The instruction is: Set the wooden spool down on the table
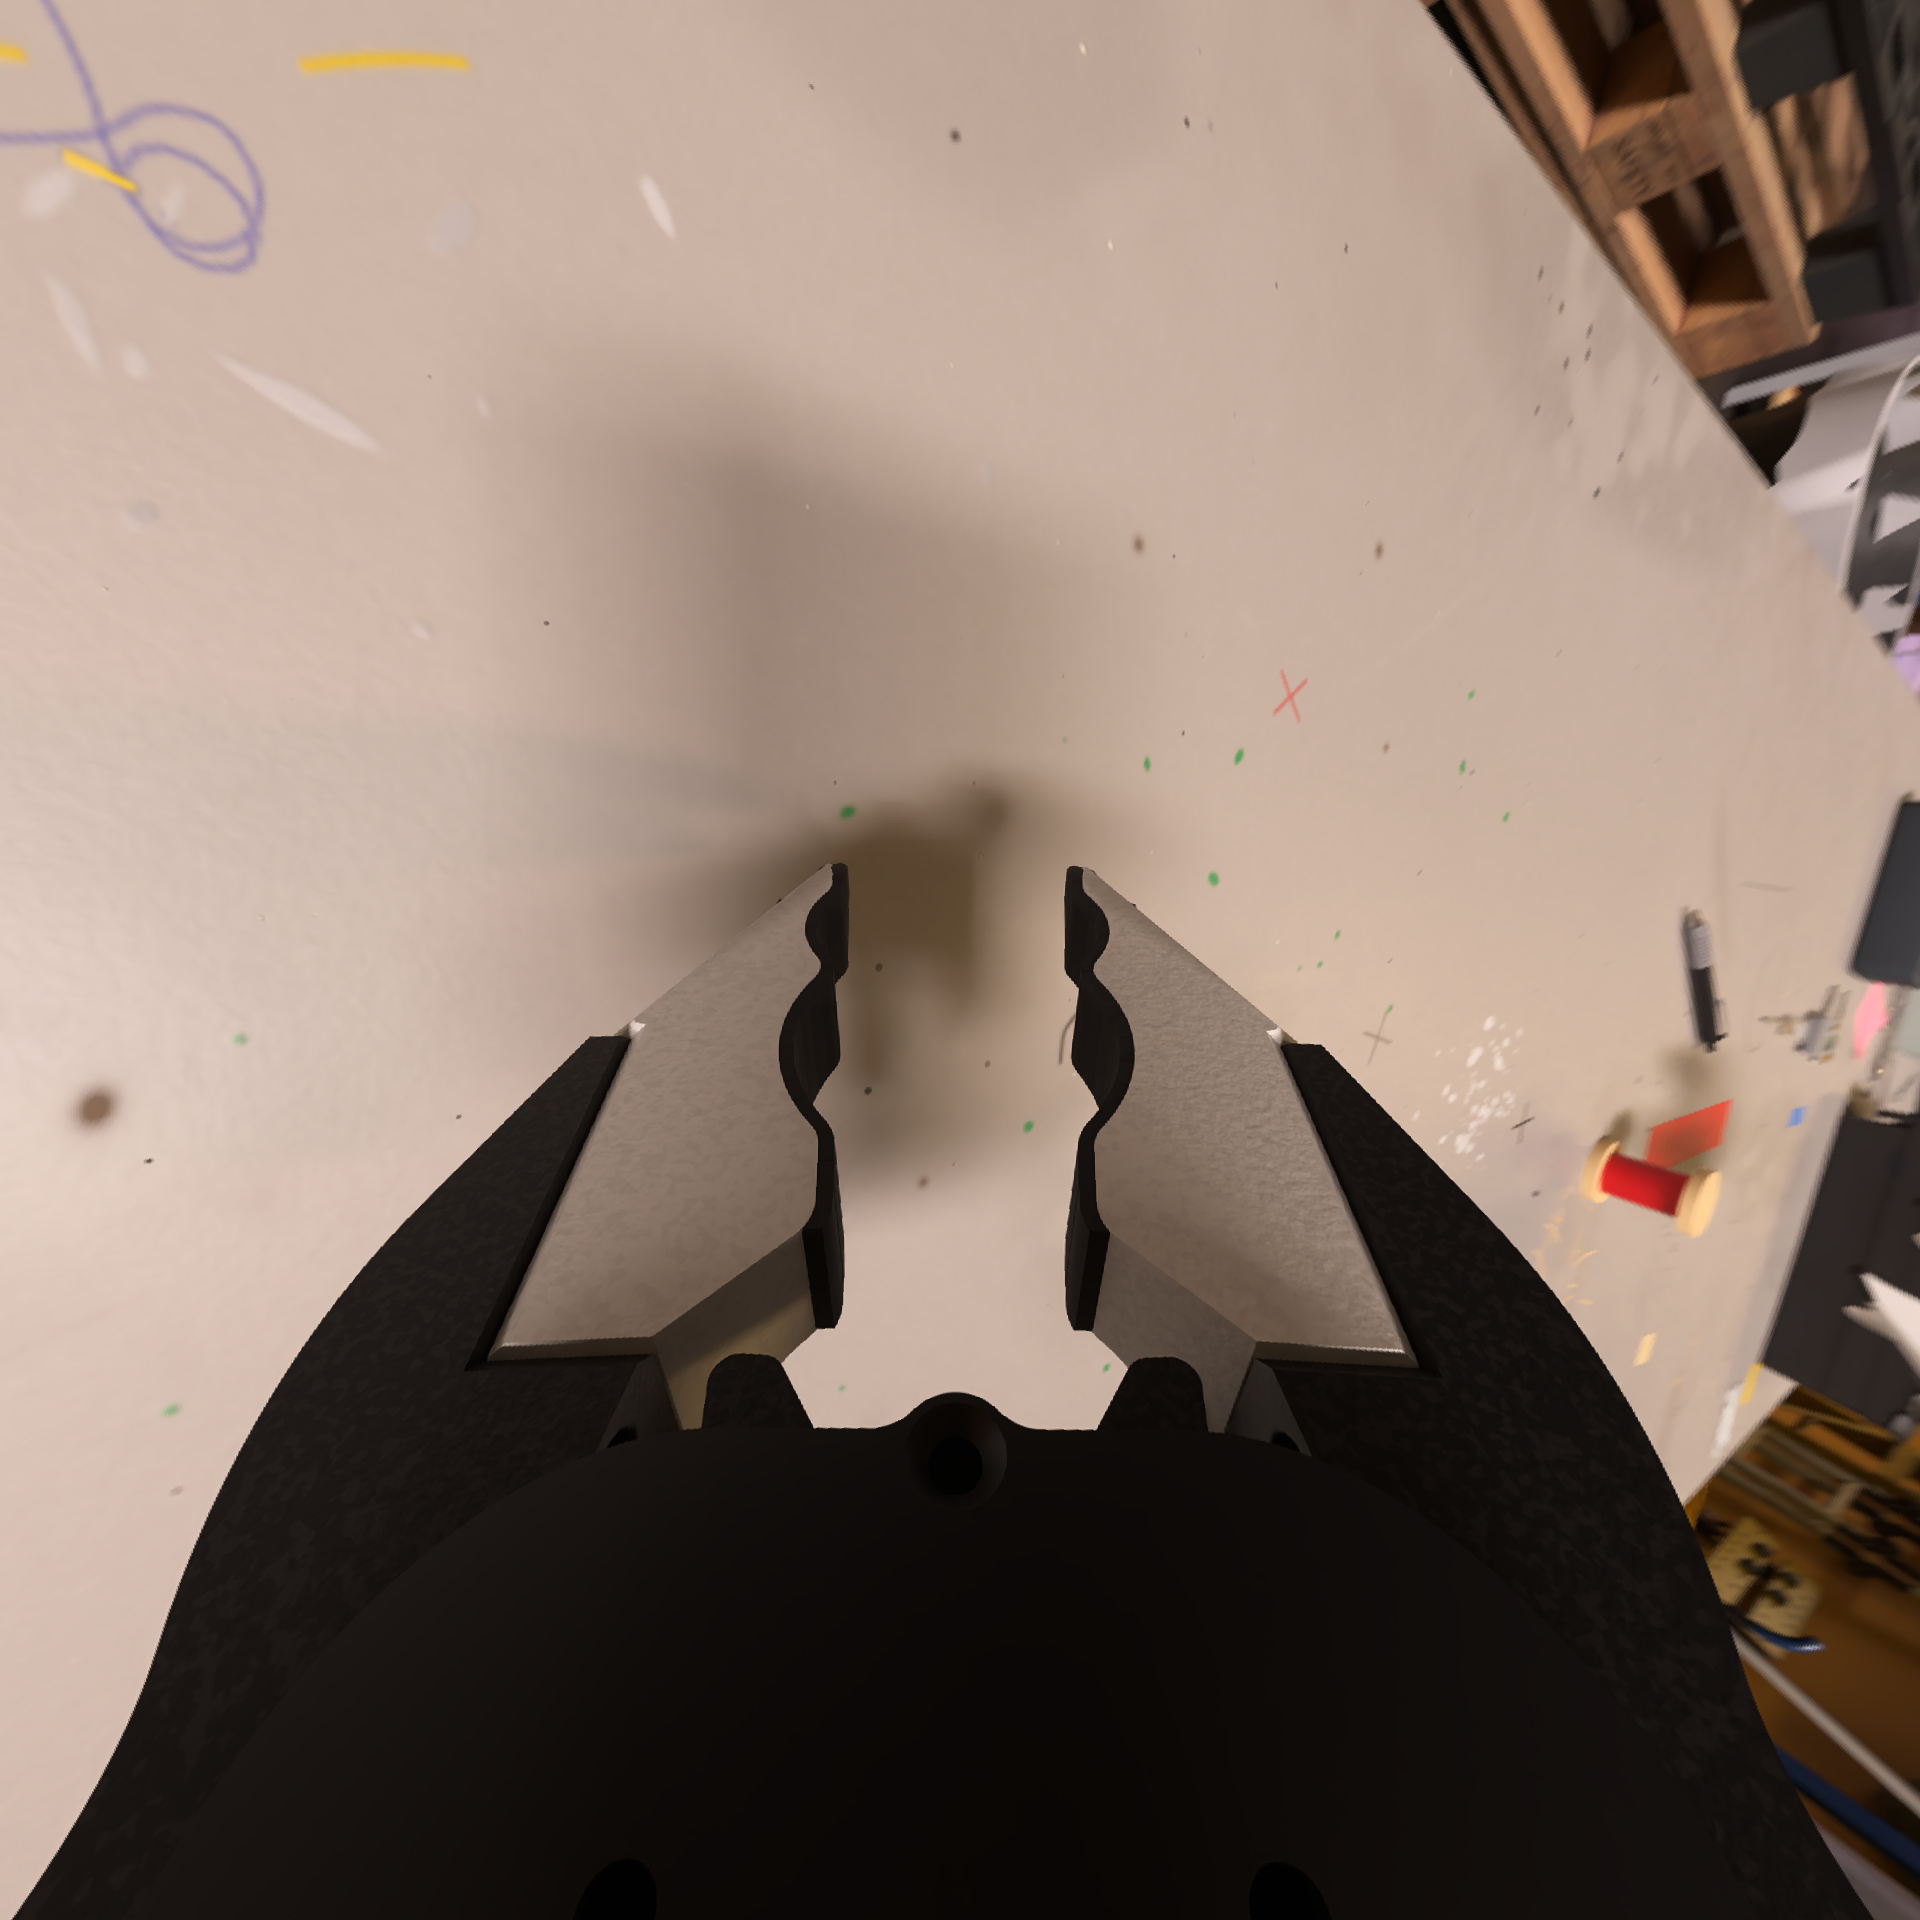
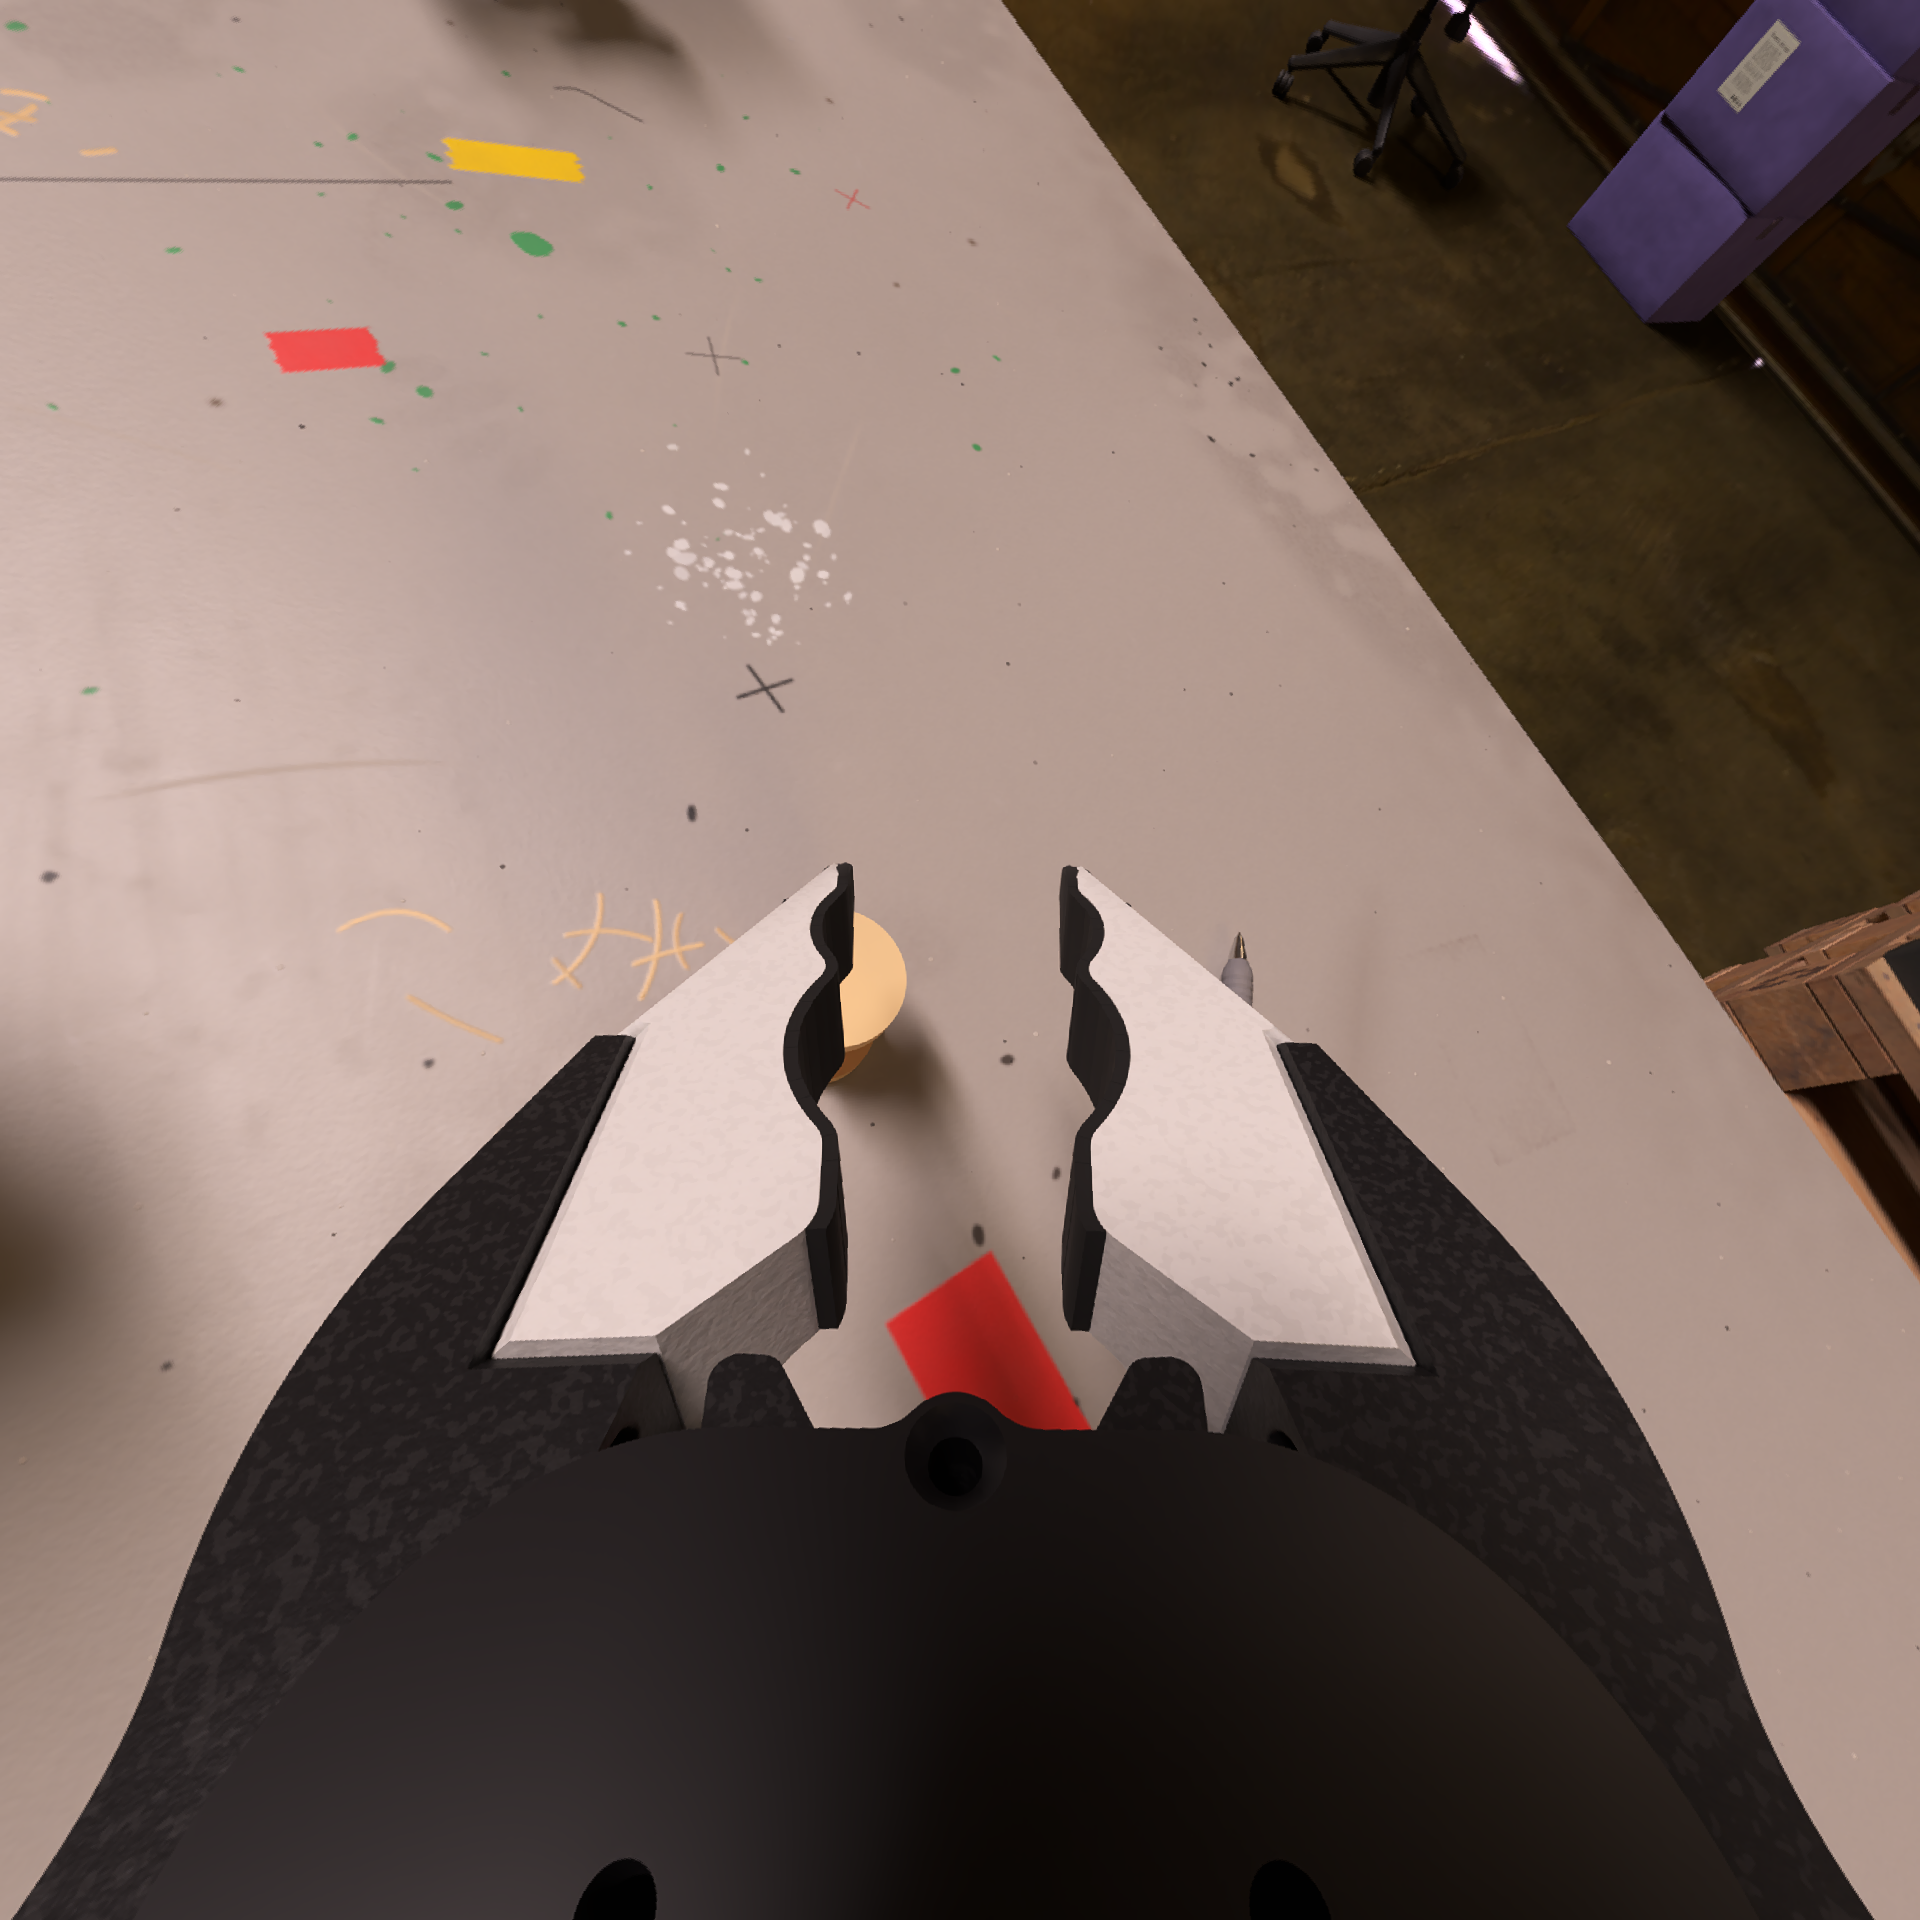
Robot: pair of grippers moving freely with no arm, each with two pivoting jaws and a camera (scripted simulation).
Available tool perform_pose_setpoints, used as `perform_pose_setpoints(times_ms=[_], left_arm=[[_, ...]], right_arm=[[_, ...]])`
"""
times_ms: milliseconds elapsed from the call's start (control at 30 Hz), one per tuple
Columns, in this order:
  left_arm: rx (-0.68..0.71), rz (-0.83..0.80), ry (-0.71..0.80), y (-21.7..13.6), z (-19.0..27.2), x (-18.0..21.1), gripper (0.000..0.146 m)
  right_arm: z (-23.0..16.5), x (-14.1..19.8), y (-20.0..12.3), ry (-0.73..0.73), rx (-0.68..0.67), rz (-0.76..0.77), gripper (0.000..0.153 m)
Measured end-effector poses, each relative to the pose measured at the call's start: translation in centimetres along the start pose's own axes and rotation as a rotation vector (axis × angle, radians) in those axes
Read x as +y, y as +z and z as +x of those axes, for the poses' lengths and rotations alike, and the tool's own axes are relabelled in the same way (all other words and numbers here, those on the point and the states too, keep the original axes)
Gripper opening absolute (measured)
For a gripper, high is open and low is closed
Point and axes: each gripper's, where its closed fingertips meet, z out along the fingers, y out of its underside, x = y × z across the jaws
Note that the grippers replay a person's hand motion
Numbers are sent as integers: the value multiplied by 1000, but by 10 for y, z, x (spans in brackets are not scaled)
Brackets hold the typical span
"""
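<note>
Spool (image 1: 1650, 1184) first, since the task hangs on it, though we take the scene from largest to smallest.

Table (image 1: 727, 416): broad beige top, flecked with paint and chalk marks, filling both views. Its edge runs diagonally at the right, with the floor (image 2: 1558, 520) beyond.

Left gripper (image 1: 956, 883): jaws apart at a middling gap, nothing between them, over bare table. Right gripper (image 2: 956, 883): same gap, also holding nothing.

Red tape (image 2: 982, 1340): a patch flat on the table, seen low between the right jaws.

The spool lies on its side on the table at the far right of the left wrist view, just beside the red tape, with a pen (image 1: 1702, 982) near. It has pale wood flanges and red thread on the core. Its long axis is level with the tabletop and runs left to right in that view, dipping slightly to the right. From the right wrist view we see only one round flange end-on, just beside the inner face of the left finger (image 2: 727, 1091), the rest hidden behind it; we cannot tell whether it touches.

Our judgement: the set-down looks done, the spool resting free. The next move calls for a clean retreat of the right gripper, straight up and off, without nudging a thing that rolls easily.
</note>
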Motion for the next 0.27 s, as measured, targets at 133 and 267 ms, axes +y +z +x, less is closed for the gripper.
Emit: perform_pose_setpoints(times_ms=[133,267], left_arm=[[-165,-67,132,-3,-8,10,47],[-205,-78,189,1,3,16,59]], right_arm=[[0,1,1,1,-6,-5,39],[0,2,2,-1,-7,-18,38]])
